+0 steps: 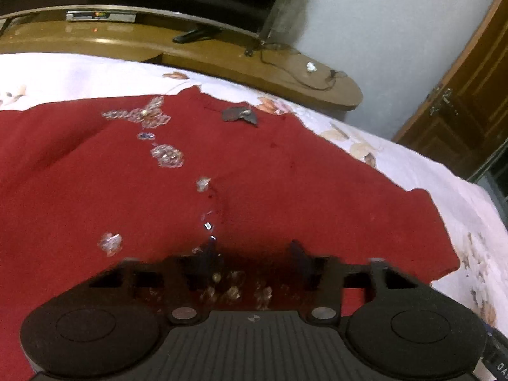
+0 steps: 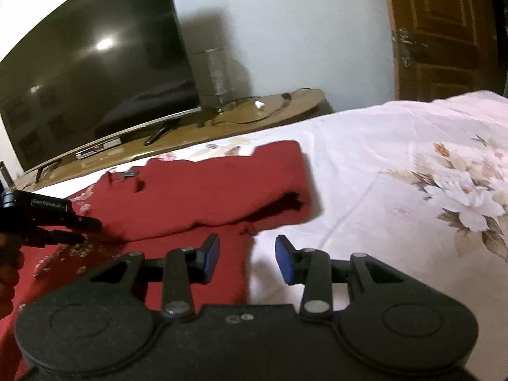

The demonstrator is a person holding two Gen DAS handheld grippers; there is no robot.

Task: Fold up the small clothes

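Blue-padded right gripper hangs released at 6 o'clock, straddling the edge of the red garment on the floral bedsheet. Left gripper presses low into the cloth, jaws apart, seemingly gripping nothing. Soft knit with sequin embroidery; pinch a single layer at the hem and clear of the sequins, I'd judge, to fold cleanly.
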